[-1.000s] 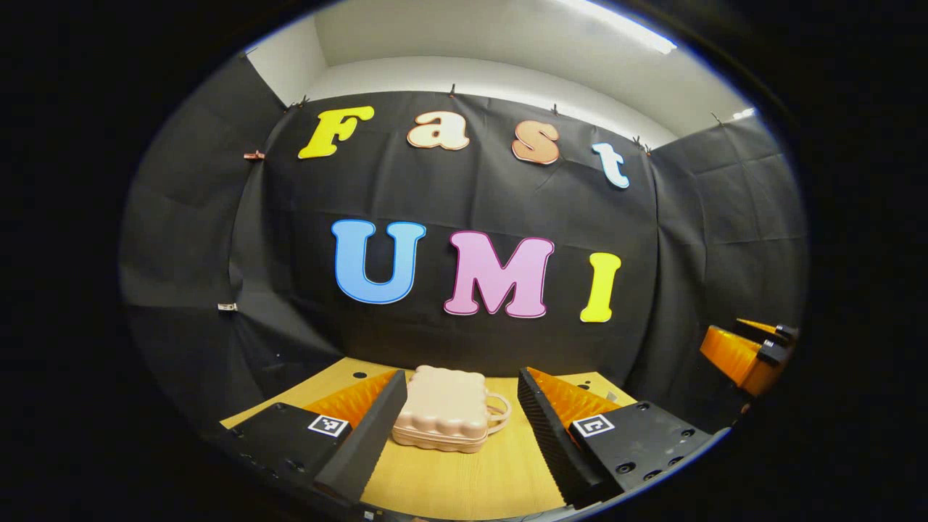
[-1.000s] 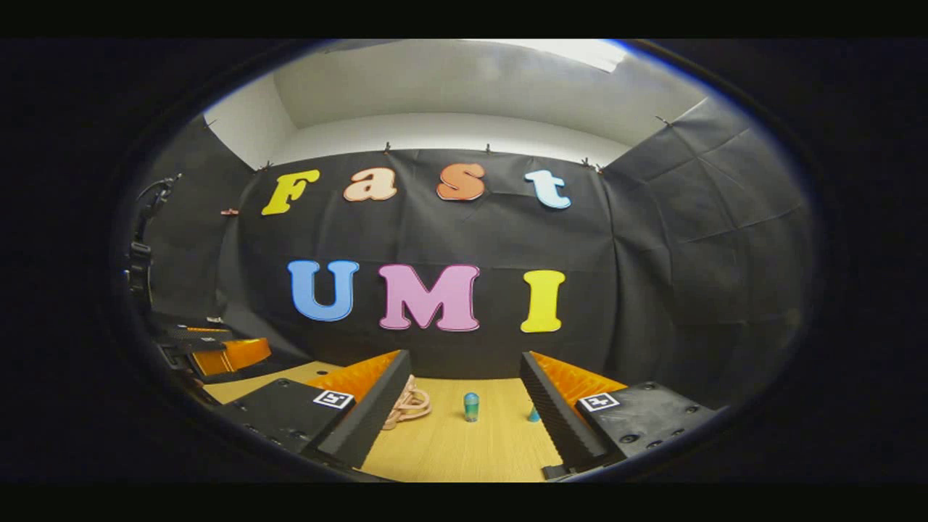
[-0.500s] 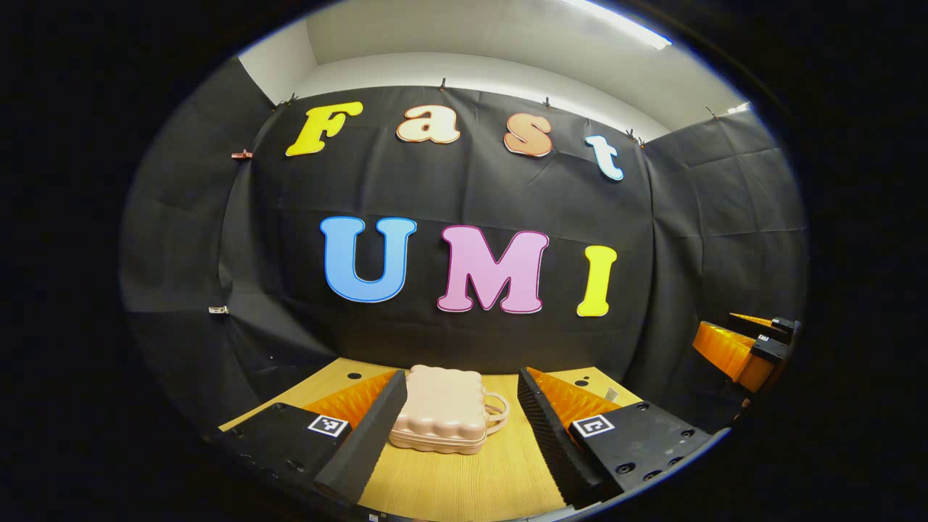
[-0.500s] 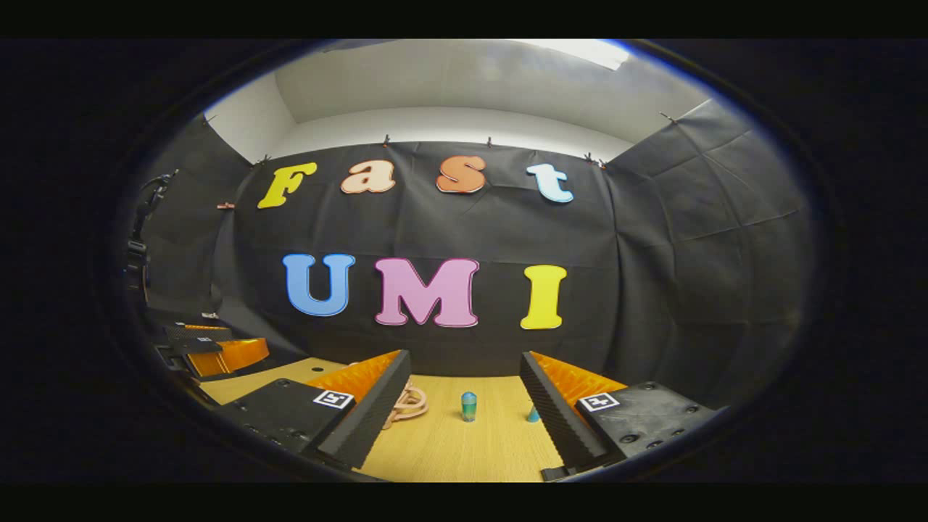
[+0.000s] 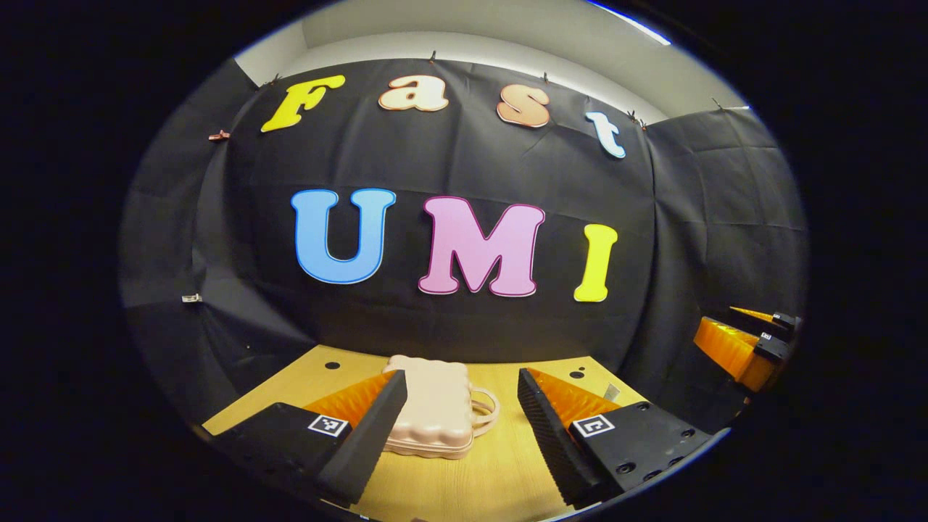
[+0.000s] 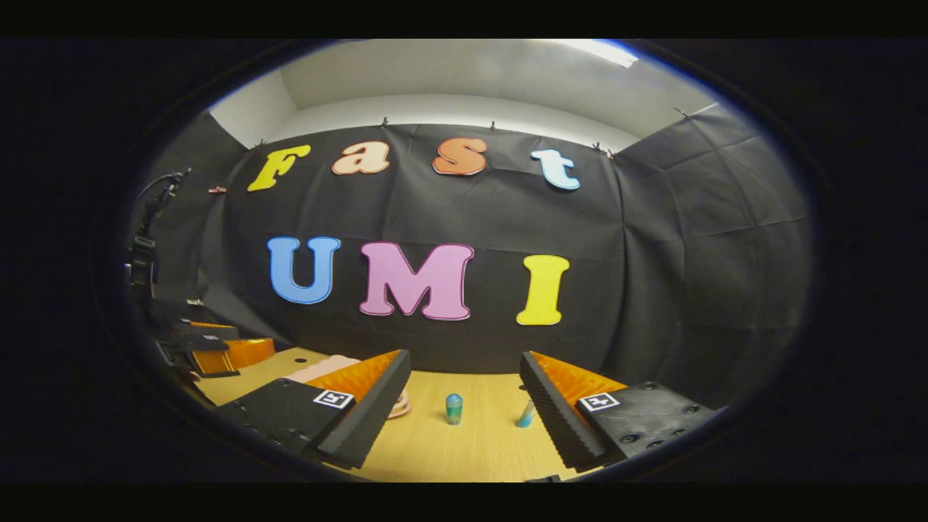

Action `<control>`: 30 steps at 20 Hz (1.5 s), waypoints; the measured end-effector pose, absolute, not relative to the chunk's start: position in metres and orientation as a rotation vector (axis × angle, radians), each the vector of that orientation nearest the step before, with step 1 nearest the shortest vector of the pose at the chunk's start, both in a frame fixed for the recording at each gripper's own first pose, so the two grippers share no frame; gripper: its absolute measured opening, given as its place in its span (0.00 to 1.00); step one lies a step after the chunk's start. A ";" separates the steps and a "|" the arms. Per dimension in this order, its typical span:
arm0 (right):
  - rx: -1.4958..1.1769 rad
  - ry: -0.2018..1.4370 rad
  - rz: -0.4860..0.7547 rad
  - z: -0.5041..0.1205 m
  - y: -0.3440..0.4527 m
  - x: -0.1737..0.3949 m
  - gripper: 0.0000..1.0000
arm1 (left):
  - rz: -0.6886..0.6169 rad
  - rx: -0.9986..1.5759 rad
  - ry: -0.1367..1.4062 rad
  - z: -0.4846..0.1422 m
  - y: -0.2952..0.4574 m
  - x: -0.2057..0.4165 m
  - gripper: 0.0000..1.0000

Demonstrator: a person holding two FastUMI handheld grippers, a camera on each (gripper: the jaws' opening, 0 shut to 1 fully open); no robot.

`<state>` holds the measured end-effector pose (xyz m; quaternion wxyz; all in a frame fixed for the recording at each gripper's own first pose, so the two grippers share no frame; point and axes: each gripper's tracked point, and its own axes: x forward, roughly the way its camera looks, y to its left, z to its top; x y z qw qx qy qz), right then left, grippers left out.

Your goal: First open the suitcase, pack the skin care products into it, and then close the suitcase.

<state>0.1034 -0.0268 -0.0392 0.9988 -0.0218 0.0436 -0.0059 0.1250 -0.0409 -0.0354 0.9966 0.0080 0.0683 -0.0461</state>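
Left gripper view: closed suitcase (image 5: 433, 406) | right gripper view: two bottles (image 6: 454, 409) | both hand-held grippers released

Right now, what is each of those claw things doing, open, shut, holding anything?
Left gripper: open, holding nothing.
Right gripper: open, holding nothing.

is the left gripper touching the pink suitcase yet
Apart. In the left gripper view the open left gripper sits short of the closed pink suitcase, with bare table between its fingers.
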 end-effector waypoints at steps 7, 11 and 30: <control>-0.062 0.113 -0.012 -0.064 -0.061 0.162 0.96 | -0.195 -0.079 0.319 -0.103 -0.108 0.229 0.96; -0.088 0.131 -0.012 -0.083 -0.078 0.194 0.96 | -0.190 -0.047 0.451 -0.167 -0.126 0.289 0.96; -0.064 0.267 -0.118 -0.141 -0.158 0.223 0.96 | 0.014 0.174 0.888 -0.363 -0.118 0.387 0.26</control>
